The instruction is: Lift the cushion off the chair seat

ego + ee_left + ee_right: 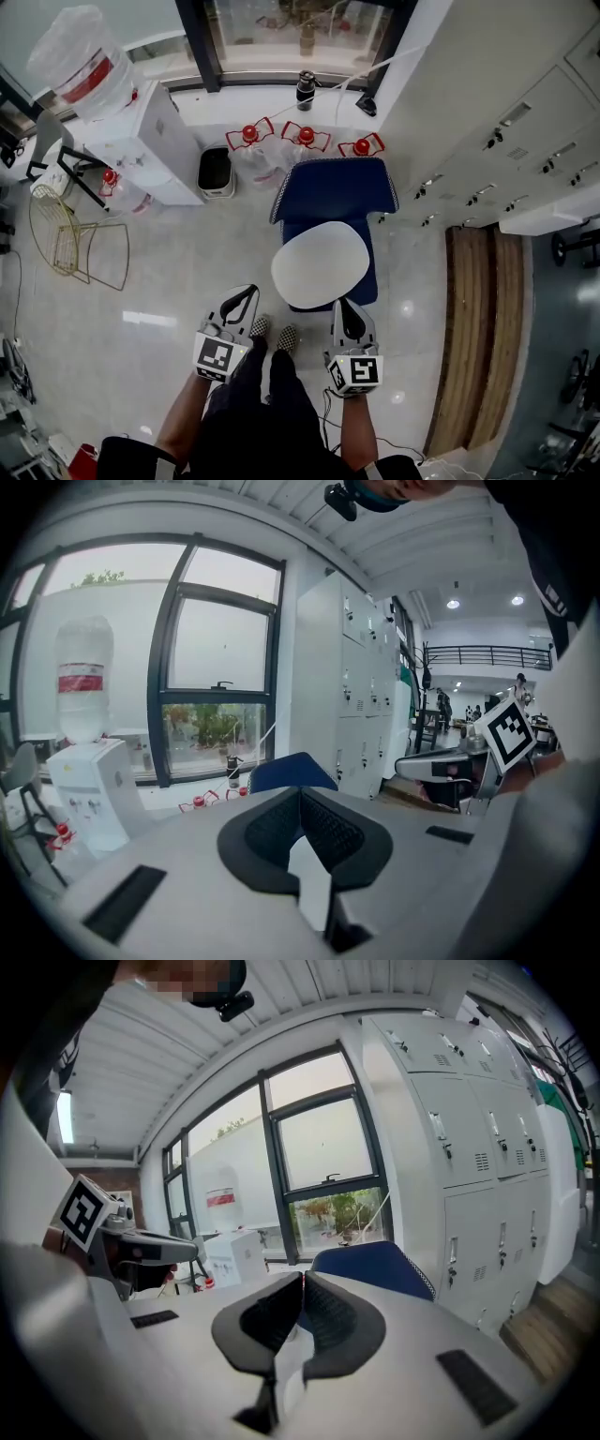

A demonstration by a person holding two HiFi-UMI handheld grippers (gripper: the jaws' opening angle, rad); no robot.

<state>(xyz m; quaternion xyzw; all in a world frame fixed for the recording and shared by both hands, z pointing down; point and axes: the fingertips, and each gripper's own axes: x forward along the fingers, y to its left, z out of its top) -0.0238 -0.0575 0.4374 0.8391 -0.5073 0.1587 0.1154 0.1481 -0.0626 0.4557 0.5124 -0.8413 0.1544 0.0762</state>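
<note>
**Both jaws pressed together, cushion on the seat ahead**

We hold the left gripper (pixel 247 293) and the right gripper (pixel 346 306) side by side. Each has its jaws pressed together on nothing, and both gripper views show the dark pads meeting at the tips. The white oval cushion (pixel 321 264) lies on the seat of the blue chair (pixel 334 188), just ahead of both pairs of jaws and gripped by neither. The left jaws sit near its left edge and the right jaws just beside its near right edge. Beyond the tips rises the chair's blue back. Farther ahead, red-capped water bottles (pixel 307 137) stand under the window. A water dispenser (pixel 142 141) stands off to the left of the left jaws, and lockers (pixel 506 141) line the wall to the right of the right jaws.
</note>
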